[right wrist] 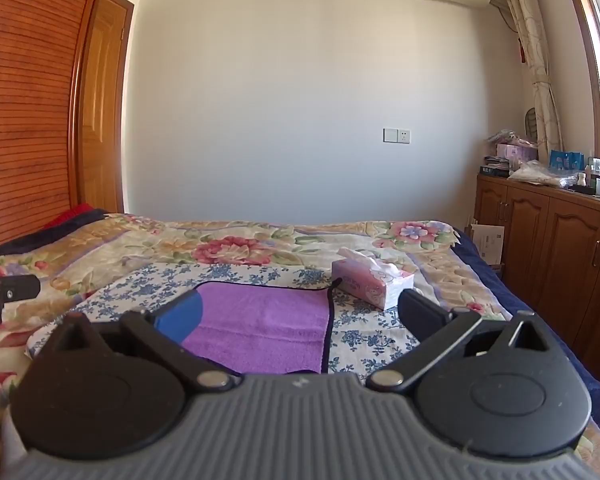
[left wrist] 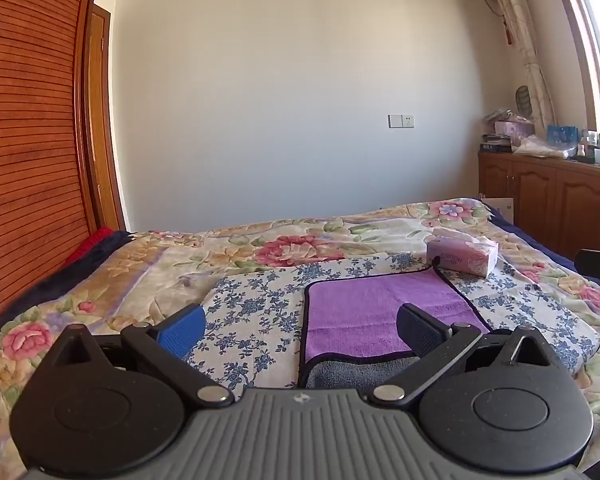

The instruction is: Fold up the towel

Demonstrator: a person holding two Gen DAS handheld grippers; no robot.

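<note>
Purple towel (left wrist: pixel 384 316) (right wrist: pixel 260 324) lies flat, centre-low in both frames, on blue-flowered cloth (left wrist: pixel 256 312) over bed (left wrist: pixel 112 276). Tissue box (left wrist: pixel 462 257) near its upper-right corner. Left gripper (left wrist: pixel 300 330) spread, empty. Right gripper (right wrist: pixel 300 316) likewise.

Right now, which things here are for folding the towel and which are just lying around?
For the job: purple towel, left gripper, right gripper, both open.

Lying about: tissue box, bed cover, clutter on the cabinet.
</note>
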